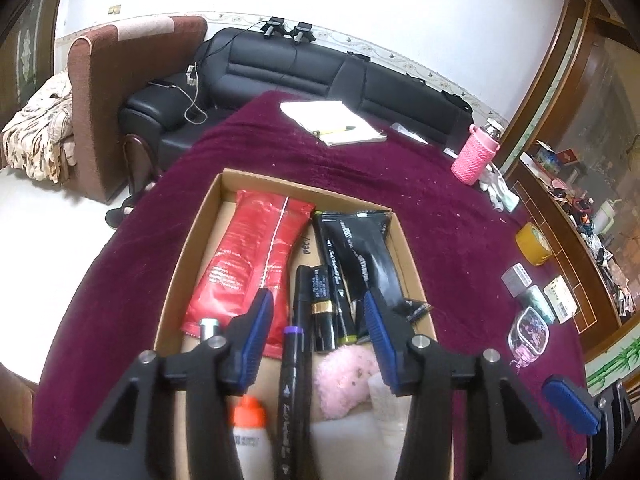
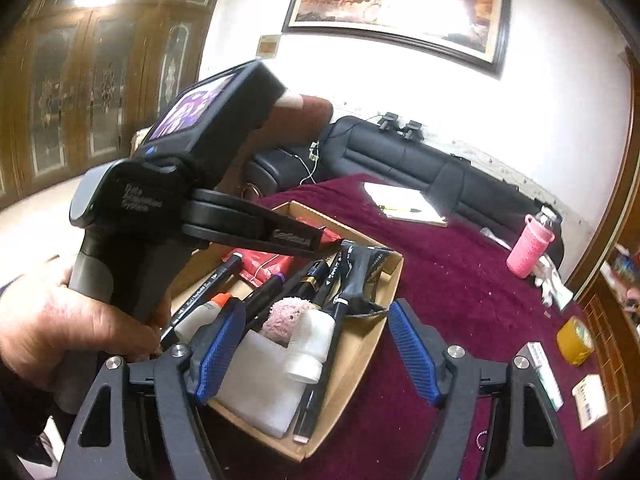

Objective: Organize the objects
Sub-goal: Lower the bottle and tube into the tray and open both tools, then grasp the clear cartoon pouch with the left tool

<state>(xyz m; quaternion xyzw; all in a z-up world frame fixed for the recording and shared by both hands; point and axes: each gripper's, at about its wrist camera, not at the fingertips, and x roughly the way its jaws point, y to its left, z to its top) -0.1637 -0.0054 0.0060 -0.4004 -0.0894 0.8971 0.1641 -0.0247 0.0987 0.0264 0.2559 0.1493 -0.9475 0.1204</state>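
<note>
Two handheld black grippers with blue ribbed pads hover over a shallow brown cardboard box (image 1: 188,248) on a table draped in dark maroon velvet cloth (image 1: 440,216). The left gripper (image 1: 316,316) points down into the box, its jaws parted and gripping nothing; below the gap between them lies a long black marker with a purple band (image 1: 294,360). The right gripper (image 2: 316,344) hangs above the near corner of the box, jaws wide apart and empty.

Inside the box, a flat red foil pouch (image 1: 252,264) lies along the far left side, a glossy black pouch (image 1: 368,248) along the far right, with a black-and-gold tube (image 1: 322,312) between them. Toward the near end sit a fluffy pink plush (image 2: 286,316), a white bottle with an orange cap (image 1: 248,420) and a folded white cloth (image 2: 264,384).

Right of the box on the cloth sit a yellow roll of tape (image 1: 532,244), small cartons (image 1: 560,298) and clear pink-tinted glasses (image 1: 528,332). Beyond the box lie a white notepad with a pen (image 1: 332,122) and a pink knit-sleeved bottle (image 1: 474,156).
</note>
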